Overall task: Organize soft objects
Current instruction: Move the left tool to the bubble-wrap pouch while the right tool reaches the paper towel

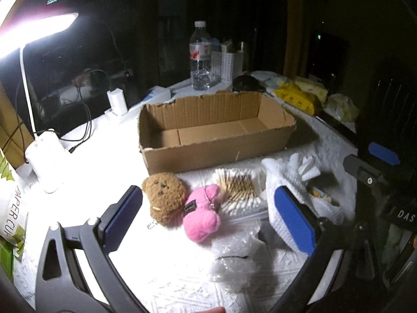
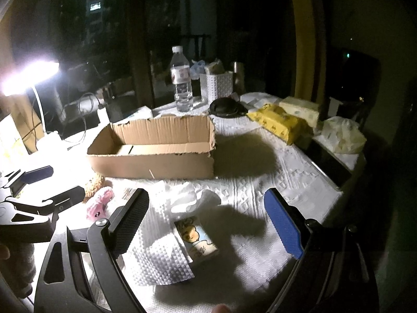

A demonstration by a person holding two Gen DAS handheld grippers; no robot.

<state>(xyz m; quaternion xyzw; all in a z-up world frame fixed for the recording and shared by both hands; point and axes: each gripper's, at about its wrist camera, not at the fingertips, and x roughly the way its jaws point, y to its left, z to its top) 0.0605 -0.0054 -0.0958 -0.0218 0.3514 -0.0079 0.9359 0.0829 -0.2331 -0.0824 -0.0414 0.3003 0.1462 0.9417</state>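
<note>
An open cardboard box (image 1: 216, 135) (image 2: 156, 154) with nothing inside it stands mid-table. In front of it lie a brown plush bear (image 1: 165, 197) (image 2: 95, 184) and a pink plush toy (image 1: 202, 212) (image 2: 100, 204), side by side and touching. My left gripper (image 1: 208, 217) is open, hovering just above and astride the two toys. A pack of cotton swabs (image 1: 239, 190) lies behind the pink toy. My right gripper (image 2: 206, 225) is open over a small tissue pack (image 2: 196, 238) wrapped in a white waffle towel (image 2: 159, 258) (image 1: 294, 182).
A lit desk lamp (image 1: 44, 156) and charger cables sit at the left. A water bottle (image 2: 181, 78), white basket (image 2: 219, 84) and black lid (image 2: 225, 107) stand behind the box. Yellow wipe packs (image 2: 281, 122) lie at the right. Bubble wrap (image 1: 234, 258) lies near me.
</note>
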